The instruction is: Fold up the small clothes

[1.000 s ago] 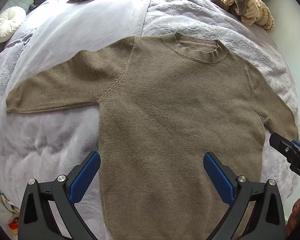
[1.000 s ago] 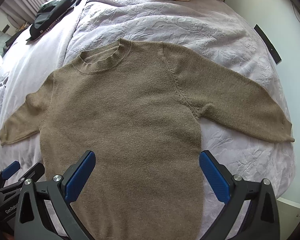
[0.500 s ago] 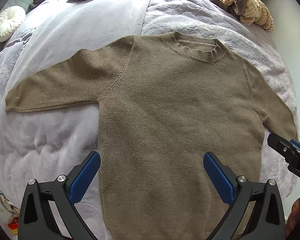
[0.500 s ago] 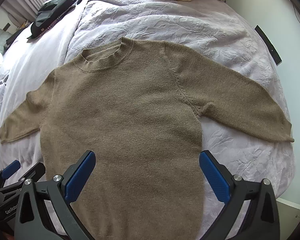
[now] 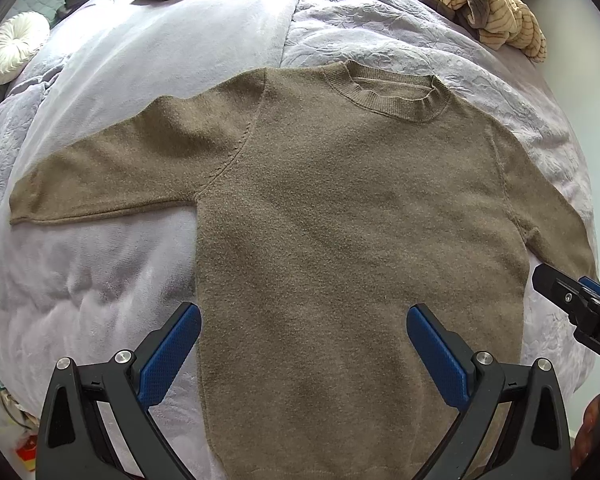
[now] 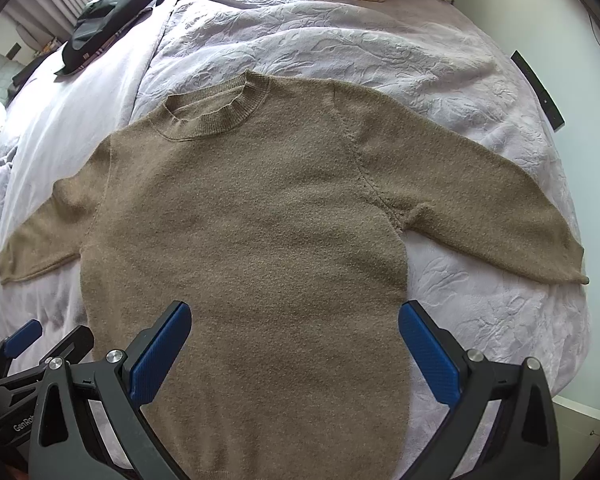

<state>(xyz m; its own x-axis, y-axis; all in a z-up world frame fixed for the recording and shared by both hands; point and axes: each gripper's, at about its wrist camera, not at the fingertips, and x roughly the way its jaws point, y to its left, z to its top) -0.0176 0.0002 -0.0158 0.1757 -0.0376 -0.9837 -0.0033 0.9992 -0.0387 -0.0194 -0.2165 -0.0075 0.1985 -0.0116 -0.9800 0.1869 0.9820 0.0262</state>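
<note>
A: What surface was in view?

B: A bed [image 5: 100,272] covered with a pale lavender quilt, a heap of striped beige clothing [image 5: 488,8] at its far edge, dark garments [image 6: 100,28] towards the far left corner, and a round white cushion [image 5: 12,46] off to the left.

A: And the thing to be folded?

B: A brown knitted sweater [image 5: 340,232] lay flat and face up in the middle of the bed. Its long axis ran straight away from both cameras: hem nearest, ribbed collar [image 5: 396,100] farthest. The sleeves stretched out sideways, the left sleeve [image 5: 112,184] towards the left edge and the right sleeve [image 6: 480,200] towards the right.

A: Where were the tools?

B: Both hung over the hem end. The left gripper [image 5: 302,354] sat above the sweater's lower left part, its blue-padded fingers [image 5: 168,356] spread wide and holding nothing. The right gripper [image 6: 294,354] sat above the lower right part, likewise wide open and empty.

A: Which was nearer to which sleeve?

B: Each seemed closer to the sleeve on its own side, so a sleeve fold would likely mean reaching forward and outward from the hem. No fold had yet been made.
</note>
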